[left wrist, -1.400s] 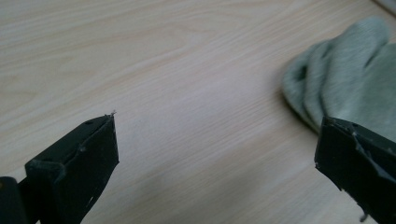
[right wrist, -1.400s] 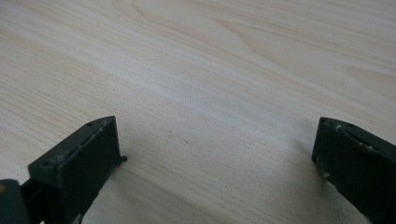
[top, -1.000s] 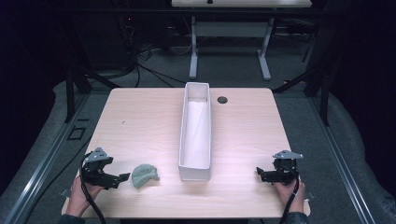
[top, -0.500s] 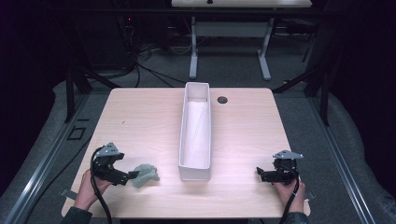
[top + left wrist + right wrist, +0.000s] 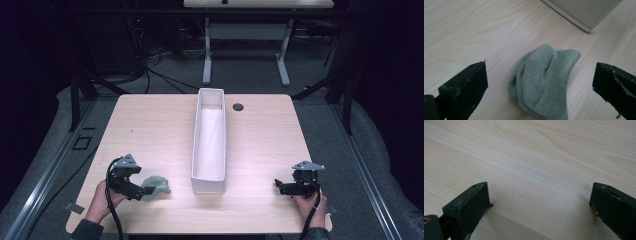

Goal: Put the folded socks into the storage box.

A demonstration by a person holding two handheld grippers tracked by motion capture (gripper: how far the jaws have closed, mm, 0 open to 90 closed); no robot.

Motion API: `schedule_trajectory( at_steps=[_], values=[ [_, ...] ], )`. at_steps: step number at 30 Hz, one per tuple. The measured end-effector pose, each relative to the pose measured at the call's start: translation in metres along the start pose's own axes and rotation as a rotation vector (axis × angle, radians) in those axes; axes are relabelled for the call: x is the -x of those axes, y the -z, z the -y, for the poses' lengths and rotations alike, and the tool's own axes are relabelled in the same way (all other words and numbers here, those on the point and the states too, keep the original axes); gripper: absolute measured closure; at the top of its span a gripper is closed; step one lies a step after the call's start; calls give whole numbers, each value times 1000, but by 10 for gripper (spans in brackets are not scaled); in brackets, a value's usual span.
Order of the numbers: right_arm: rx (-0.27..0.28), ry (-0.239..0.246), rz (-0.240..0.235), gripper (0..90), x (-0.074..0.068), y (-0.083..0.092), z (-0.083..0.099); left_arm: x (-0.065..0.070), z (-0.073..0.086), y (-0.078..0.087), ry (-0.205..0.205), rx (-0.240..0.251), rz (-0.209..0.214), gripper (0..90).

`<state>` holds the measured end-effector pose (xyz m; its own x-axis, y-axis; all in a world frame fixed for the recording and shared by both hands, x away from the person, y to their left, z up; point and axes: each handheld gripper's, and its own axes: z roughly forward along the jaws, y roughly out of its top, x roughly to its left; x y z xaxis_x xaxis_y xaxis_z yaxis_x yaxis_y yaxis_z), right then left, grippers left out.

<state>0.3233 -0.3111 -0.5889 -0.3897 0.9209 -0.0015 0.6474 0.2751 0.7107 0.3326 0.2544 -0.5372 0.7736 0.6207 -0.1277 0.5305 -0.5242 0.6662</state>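
A crumpled grey-green sock lies on the wooden table near its front left. In the left gripper view the sock sits between the two wide-apart black jaws, touching neither. My left gripper is open and reaches right up to the sock from the left. My right gripper rests open near the table's front right, and the right gripper view has bare wood between its jaws. A long white tray stands in the middle, running front to back.
A dark round grommet sits in the tabletop at the back, right of the tray. A corner of the tray appears beyond the sock in the left gripper view. Dark floor, cables and white table legs lie behind.
My left gripper has moved right and forward across the table until its open jaws straddle the sock. The right gripper has stayed in place.
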Motion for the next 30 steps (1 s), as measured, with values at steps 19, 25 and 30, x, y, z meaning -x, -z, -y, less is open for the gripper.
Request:
schedule_trajectory(
  at_steps=[19,25,30],
  values=[
    [1,-1,0,27,0,0,0,9,-9,-21,-56,-143,-10,31],
    [1,-1,-1,27,0,0,0,11,-17,-24,-89,-211,-16,87],
    [1,-1,0,27,0,0,0,11,-21,-26,-99,-237,-25,159]
  ],
)
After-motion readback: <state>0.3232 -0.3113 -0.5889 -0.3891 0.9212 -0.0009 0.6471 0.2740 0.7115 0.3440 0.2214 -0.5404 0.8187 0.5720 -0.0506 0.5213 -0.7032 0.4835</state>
